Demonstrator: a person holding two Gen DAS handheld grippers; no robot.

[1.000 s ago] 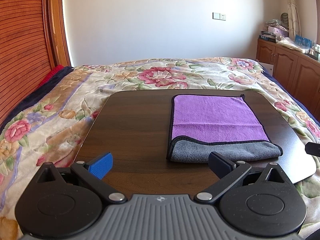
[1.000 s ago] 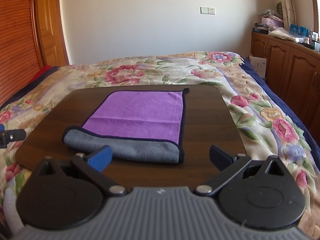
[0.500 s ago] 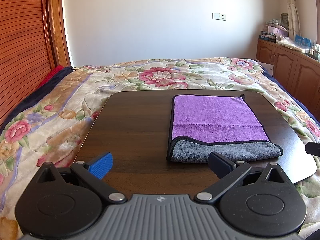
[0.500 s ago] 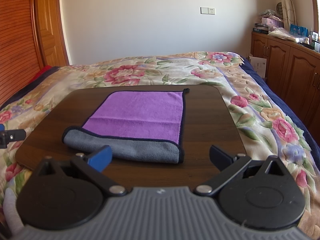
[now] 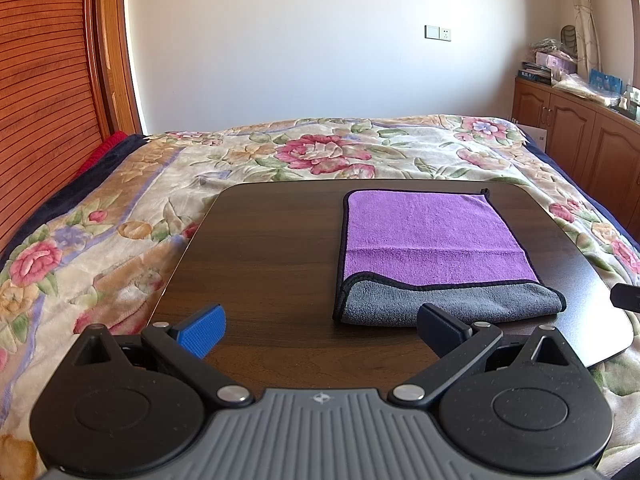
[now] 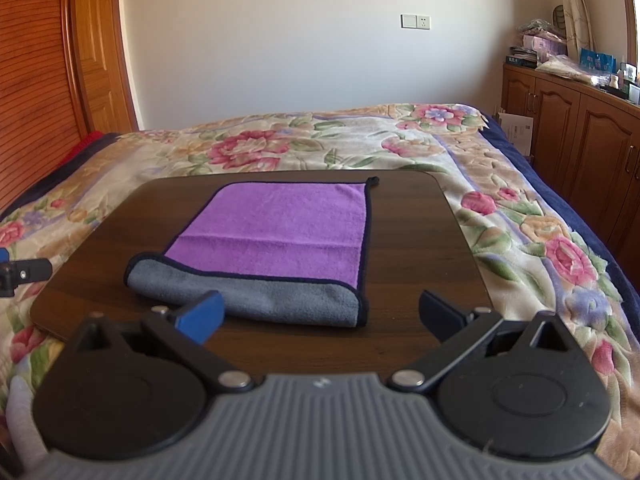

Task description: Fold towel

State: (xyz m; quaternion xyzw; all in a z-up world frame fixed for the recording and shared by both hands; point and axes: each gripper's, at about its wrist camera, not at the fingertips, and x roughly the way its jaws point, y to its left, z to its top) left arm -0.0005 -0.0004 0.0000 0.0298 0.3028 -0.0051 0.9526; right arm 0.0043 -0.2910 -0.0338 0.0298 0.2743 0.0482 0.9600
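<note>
- Your left gripper [image 5: 319, 325] and right gripper [image 6: 319, 315] look like twins: a grey ribbed plate in the middle with a tiny logo mark up top.
- Each side of that plate has a big black round disc, a bit dusty and speckled, with a fainter circle pressed into it.
- Black link bars run out to the fingers, pinned with shiny silver round screws.
- One of your fingers [image 5: 204, 331] wears a bright blue textured pad; the other is plain dark navy-black.
- There are triangle cut-outs in the black housings near the outer corners.
</note>
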